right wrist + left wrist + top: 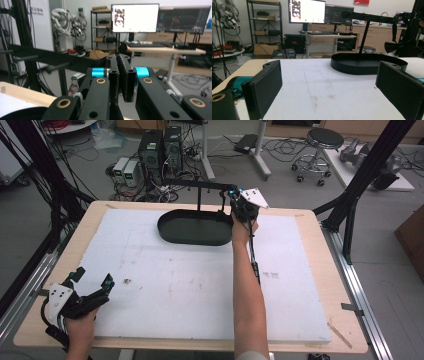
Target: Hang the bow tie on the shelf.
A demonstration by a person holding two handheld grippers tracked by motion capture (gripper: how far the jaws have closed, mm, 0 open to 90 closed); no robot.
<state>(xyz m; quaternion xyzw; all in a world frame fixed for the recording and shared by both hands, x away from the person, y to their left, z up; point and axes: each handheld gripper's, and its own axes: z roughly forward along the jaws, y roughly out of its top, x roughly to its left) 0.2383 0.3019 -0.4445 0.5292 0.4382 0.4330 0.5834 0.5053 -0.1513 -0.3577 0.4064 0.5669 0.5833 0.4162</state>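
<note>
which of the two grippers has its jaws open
The left gripper, at the table's near left corner: its jaws stand wide apart. The right gripper, by the black stand, has its jaws pressed together.

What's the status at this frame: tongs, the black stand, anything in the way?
Left tongs open, low at near-left corner, holding nothing. Right tongs shut, up by the black stand hanging bar at far side. White board bare between them.

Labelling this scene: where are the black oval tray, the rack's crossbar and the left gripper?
black oval tray (194, 234), high view, near rim.
crossbar (200, 184), high view, mid-bar.
left gripper (94, 280), high view, between its open fingertips.
</note>
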